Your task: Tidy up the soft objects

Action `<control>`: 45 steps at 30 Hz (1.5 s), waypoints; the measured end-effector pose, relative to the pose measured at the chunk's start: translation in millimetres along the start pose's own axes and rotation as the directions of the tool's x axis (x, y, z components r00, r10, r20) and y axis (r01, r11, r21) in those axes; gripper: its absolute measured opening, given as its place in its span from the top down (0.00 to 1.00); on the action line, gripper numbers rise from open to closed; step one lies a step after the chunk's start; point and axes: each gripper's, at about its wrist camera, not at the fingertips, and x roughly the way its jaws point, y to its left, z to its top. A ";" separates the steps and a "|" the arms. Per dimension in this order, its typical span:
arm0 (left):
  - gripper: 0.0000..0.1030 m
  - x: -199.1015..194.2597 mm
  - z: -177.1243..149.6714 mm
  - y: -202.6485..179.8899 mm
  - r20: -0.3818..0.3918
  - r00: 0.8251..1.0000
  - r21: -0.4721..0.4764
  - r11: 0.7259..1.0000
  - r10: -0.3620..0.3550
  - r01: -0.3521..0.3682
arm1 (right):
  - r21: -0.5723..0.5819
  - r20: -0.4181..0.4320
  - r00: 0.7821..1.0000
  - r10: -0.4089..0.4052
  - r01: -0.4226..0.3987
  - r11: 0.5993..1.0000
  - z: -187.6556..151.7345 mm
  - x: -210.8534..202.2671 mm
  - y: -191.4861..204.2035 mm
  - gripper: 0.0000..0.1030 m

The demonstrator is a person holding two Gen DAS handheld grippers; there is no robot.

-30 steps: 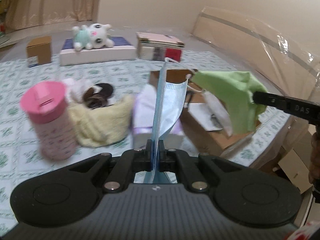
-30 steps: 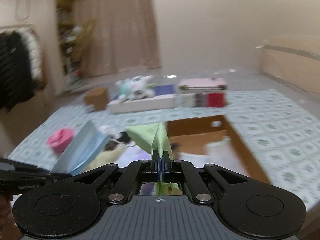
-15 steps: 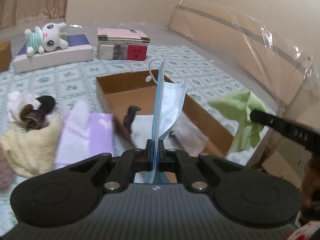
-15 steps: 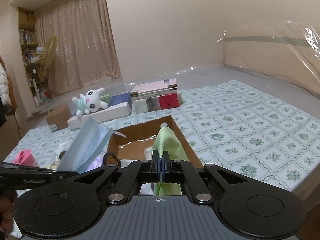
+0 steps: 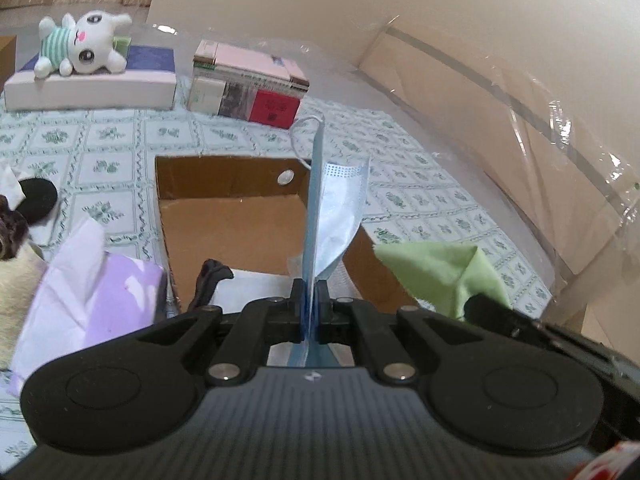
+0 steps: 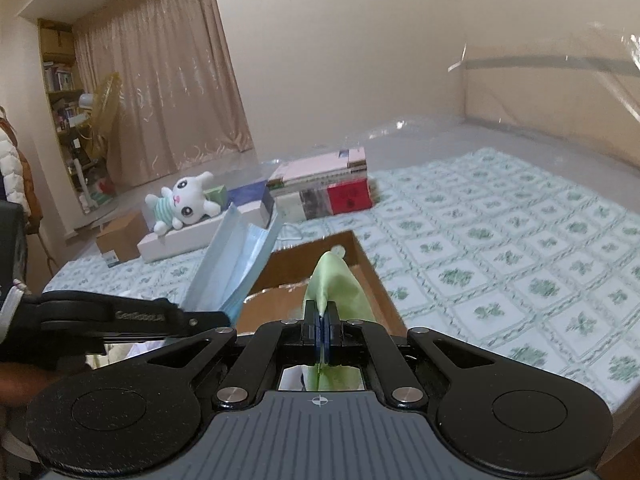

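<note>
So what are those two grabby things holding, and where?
Left hand-held gripper pinches the blue face mask at its bottom edge; the right pinches the green cloth mid-fold.

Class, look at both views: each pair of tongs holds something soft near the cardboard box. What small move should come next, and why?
Probably lower the left tongs a little into the cardboard box and open them. They are shut on the face mask, which seems to hang over the open box, while the right tongs grip the green cloth beside it.

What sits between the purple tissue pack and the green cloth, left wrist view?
The open cardboard box: purple tissue pack left of it, green cloth right. The blue face mask hangs in front.
</note>
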 end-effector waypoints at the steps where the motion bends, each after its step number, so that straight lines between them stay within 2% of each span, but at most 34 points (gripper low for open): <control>1: 0.93 5.4 -0.6 0.1 -0.009 1.000 -0.002 1.000 0.006 -0.006 | 0.008 -0.012 1.000 0.003 -0.003 1.000 -1.7 4.8 -2.5 0.98; 4: 0.74 15.4 -5.3 1.8 -0.025 0.999 0.008 1.000 0.027 -0.026 | 0.024 -0.052 0.999 0.013 -0.011 1.000 -8.8 17.3 -8.0 0.98; 5: 0.71 16.3 -7.3 3.8 -0.028 0.999 0.009 0.999 0.032 -0.031 | 0.027 -0.063 0.998 0.015 -0.013 1.000 -11.2 19.7 -8.7 0.98; 9: 0.67 13.1 -15.7 15.4 -0.042 0.998 0.005 0.999 0.047 -0.047 | 0.038 -0.102 0.994 0.029 -0.026 0.999 -21.4 30.2 -12.3 0.98; 15: 0.66 -13.3 -29.2 35.4 -0.028 0.996 -0.007 0.997 0.082 -0.082 | 0.038 -0.146 0.987 0.072 -0.067 0.997 -33.1 44.5 -5.2 0.98; 20: 0.65 -38.9 -35.7 44.2 -0.006 0.995 -0.004 0.995 0.100 -0.100 | 0.029 -0.173 0.982 0.077 -0.073 0.997 -42.7 48.1 0.4 0.97; 21: 0.65 -44.4 -37.0 44.7 0.001 0.994 0.002 0.994 0.106 -0.106 | 0.024 -0.174 0.982 0.074 -0.071 0.997 -44.1 46.7 1.9 0.93; 23: 0.64 -52.9 -39.0 46.1 0.006 0.994 0.003 0.994 0.111 -0.111 | 0.016 -0.171 0.983 0.069 -0.067 0.998 -47.2 41.8 4.1 0.72; 24: 0.64 -56.9 -40.2 46.8 0.005 0.994 0.001 0.994 0.111 -0.111 | 0.012 -0.168 0.984 0.062 -0.061 0.998 -48.8 38.4 5.3 0.51; 25: 0.64 -61.1 -41.7 48.5 0.004 0.994 -0.003 0.994 0.111 -0.111 | 0.010 -0.161 0.985 0.057 -0.056 0.998 -50.2 35.2 7.2 0.41; 33: 0.64 -103.3 -59.4 60.6 0.033 0.989 -0.013 0.989 0.147 -0.146 | 0.011 -0.144 0.989 0.039 -0.038 0.999 -59.4 -3.4 24.7 0.41; 45: 0.64 -180.3 -91.8 96.3 0.066 0.967 -0.013 0.969 0.246 -0.245 | -0.002 -0.111 0.990 0.089 -0.089 0.996 -73.2 -50.1 84.7 0.41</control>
